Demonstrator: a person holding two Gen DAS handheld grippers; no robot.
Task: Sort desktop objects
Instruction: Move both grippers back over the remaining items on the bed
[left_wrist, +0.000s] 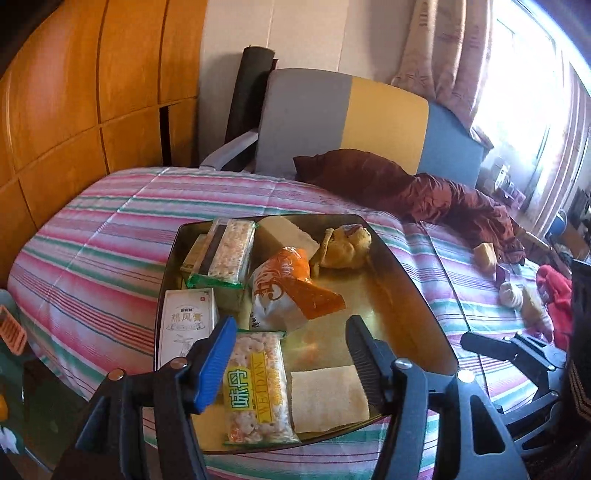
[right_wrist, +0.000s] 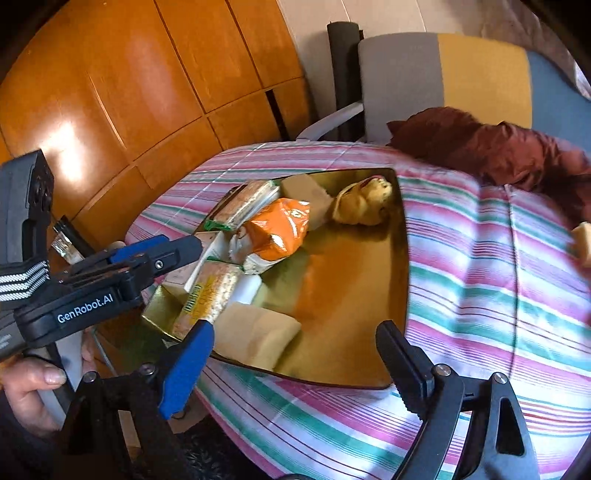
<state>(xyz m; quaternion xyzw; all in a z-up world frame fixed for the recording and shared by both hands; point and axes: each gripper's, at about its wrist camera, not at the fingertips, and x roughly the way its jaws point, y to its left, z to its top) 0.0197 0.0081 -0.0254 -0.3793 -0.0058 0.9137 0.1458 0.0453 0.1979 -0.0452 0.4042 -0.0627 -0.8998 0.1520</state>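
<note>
Blue-tipped left tool (left_wrist: 290, 354) agape over tray (left_wrist: 402, 280)

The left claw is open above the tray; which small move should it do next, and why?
Probably lower the left claw a little and close it on the WEIDAN snack pack. Its jaws stand open, the pack lies between them on the gold tray, and nothing is held yet. The right claw is also open, hovering beside.

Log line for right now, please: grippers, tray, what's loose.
left gripper open over tray | right gripper open, empty | snack packs in tray | sponge on bed
</note>
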